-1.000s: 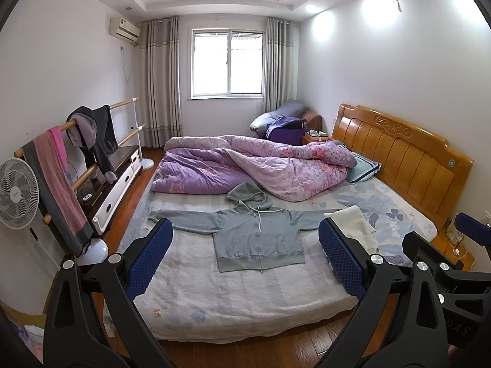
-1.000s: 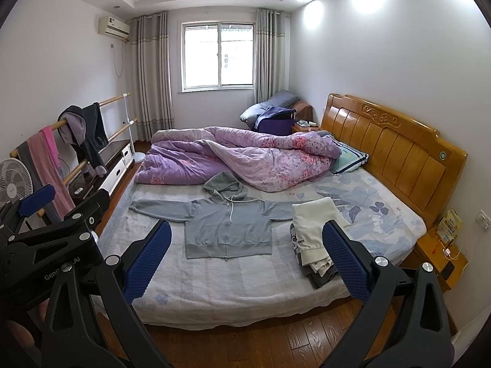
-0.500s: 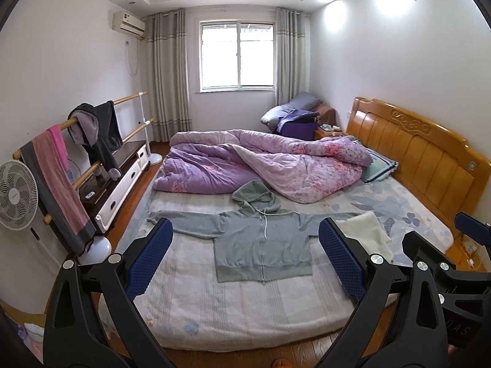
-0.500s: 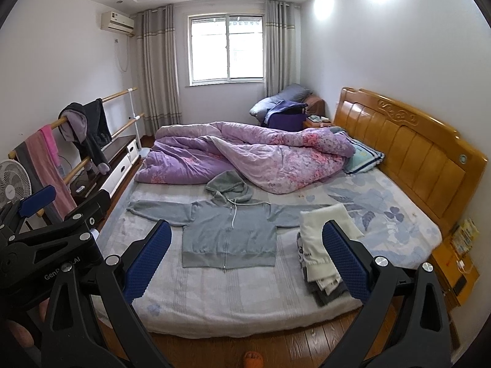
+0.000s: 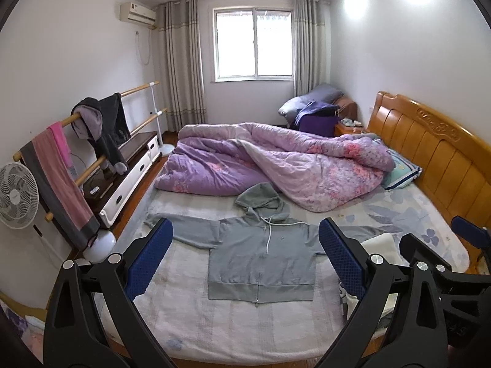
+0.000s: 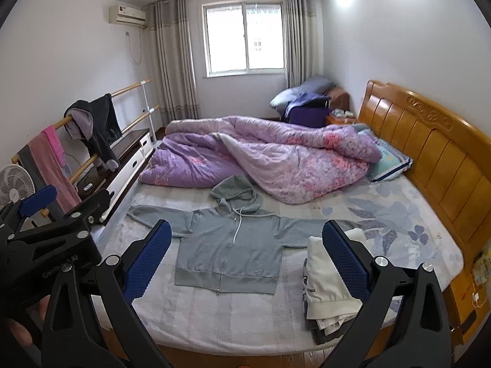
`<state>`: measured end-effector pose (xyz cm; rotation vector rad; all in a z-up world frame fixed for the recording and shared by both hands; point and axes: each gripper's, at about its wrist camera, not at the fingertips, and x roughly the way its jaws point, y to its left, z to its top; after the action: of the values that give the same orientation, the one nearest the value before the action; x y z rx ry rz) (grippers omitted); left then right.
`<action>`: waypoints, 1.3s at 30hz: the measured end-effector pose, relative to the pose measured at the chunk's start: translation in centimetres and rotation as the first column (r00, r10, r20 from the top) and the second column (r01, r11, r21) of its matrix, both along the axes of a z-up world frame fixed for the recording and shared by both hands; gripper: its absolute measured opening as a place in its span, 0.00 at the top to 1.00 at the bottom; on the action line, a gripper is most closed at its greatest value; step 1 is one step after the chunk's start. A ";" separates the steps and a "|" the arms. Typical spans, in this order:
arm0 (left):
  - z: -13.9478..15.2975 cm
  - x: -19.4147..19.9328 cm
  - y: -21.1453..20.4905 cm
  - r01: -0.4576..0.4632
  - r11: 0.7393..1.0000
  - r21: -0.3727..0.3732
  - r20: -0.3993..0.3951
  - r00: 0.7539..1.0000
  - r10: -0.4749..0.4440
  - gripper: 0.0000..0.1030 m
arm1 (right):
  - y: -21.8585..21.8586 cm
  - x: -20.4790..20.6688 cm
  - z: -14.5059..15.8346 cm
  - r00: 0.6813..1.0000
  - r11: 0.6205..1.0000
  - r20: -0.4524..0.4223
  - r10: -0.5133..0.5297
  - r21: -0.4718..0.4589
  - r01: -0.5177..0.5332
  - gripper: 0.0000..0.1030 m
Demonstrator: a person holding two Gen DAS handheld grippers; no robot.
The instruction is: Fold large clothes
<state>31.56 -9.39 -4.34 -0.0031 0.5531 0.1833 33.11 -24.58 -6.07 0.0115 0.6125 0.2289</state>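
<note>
Hovering above the bed's (image 5: 214,331) near edge, left gripper (image 5: 245,256) and right gripper (image 6: 247,257) both gape wide, empty. Grey zip hoodie (image 6: 228,250) lies flat, front up, sleeves spread, probably laid out for folding. Folded clothes stack (image 6: 328,288) sits just beside its sleeve end.
</note>
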 end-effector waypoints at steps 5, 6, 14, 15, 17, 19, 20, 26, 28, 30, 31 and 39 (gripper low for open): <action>-1.2 4.2 1.4 -0.031 1.000 0.000 -0.045 0.998 0.031 0.07 | 0.9 4.5 -1.2 0.999 1.000 -0.046 0.028 0.005 -0.028 0.08; -1.5 5.2 1.7 -0.033 0.999 -0.009 -0.055 0.998 0.033 0.07 | 1.3 5.4 -1.4 0.998 0.999 -0.058 0.032 0.005 -0.032 0.08; -5.4 12.1 9.3 -0.086 0.991 -0.104 -0.157 0.985 0.069 0.07 | 7.9 12.9 -4.2 0.989 0.995 -0.120 0.083 -0.049 -0.090 0.08; -6.3 13.4 11.3 -0.095 0.987 -0.129 -0.176 0.982 0.071 0.07 | 9.6 14.1 -4.8 0.987 0.994 -0.134 0.088 -0.058 -0.096 0.08; -7.8 15.2 13.9 -0.105 0.980 -0.166 -0.208 0.976 0.069 0.07 | 11.9 16.0 -6.2 0.984 0.992 -0.151 0.095 -0.070 -0.107 0.08; -9.9 17.6 17.7 -0.103 0.970 -0.222 -0.249 0.967 0.045 0.07 | 15.3 18.6 -7.9 0.979 0.990 -0.187 0.086 -0.098 -0.105 0.08; -11.2 19.1 20.0 -0.106 0.964 -0.244 -0.280 0.959 0.035 0.07 | 16.8 19.6 -8.8 0.976 0.989 -0.200 0.084 -0.102 -0.106 0.08; -18.4 25.8 31.1 -0.165 0.934 -0.316 -0.364 0.930 0.041 0.07 | 25.3 26.6 -15.9 0.949 0.985 -0.309 0.062 -0.137 -0.109 0.08; -21.3 28.1 35.3 -0.201 0.916 -0.347 -0.387 0.920 0.055 0.07 | 27.3 28.9 -18.5 0.938 0.986 -0.343 0.053 -0.129 -0.102 0.08; -24.5 30.3 39.4 -0.247 0.898 -0.365 -0.411 0.908 0.082 0.07 | 28.9 31.0 -21.0 0.927 0.986 -0.373 0.042 -0.131 -0.098 0.08; -25.8 31.1 41.1 -0.264 0.888 -0.375 -0.418 0.904 0.092 0.07 | 29.8 32.3 -22.6 0.923 0.987 -0.384 0.036 -0.130 -0.093 0.08; -39.4 37.9 54.3 -0.456 0.767 -0.451 -0.482 0.848 0.220 0.07 | 33.9 40.3 -35.9 0.860 0.989 -0.506 0.066 -0.083 -0.125 0.56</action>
<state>69.41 44.91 -43.74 -0.6591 1.0108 0.3884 73.42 9.29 -41.92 -0.0720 1.1516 0.2905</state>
